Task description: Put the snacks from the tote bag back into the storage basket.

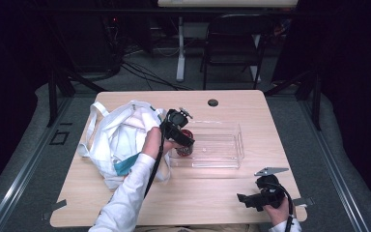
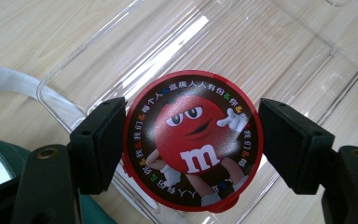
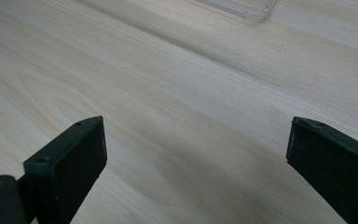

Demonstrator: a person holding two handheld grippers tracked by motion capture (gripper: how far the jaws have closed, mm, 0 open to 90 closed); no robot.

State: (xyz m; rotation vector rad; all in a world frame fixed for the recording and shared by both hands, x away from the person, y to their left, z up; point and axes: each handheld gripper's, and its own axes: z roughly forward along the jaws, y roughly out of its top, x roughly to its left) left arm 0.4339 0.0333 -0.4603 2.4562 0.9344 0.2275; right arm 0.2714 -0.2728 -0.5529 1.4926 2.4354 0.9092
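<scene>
A round red candy tub (image 2: 193,144), its lid printed with a red cartoon candy figure, is clamped between the black pads of my left gripper (image 2: 191,145). In the high view the left gripper (image 1: 183,139) holds the tub (image 1: 185,146) at the left end of a clear plastic tray (image 1: 222,147). Whether the tub rests on the tray floor (image 2: 261,51) I cannot tell. My right gripper (image 1: 245,199) lies near the table's front right corner. Its jaws stand wide open in the right gripper view (image 3: 198,154), with bare wood between them.
A white cloth bag (image 1: 118,140) with a teal inside lies crumpled at the table's left, beside the tray, and one white strap (image 2: 9,81) reaches toward it. A cable hole (image 1: 213,102) sits at the far edge. A folding chair (image 1: 234,43) stands behind the table.
</scene>
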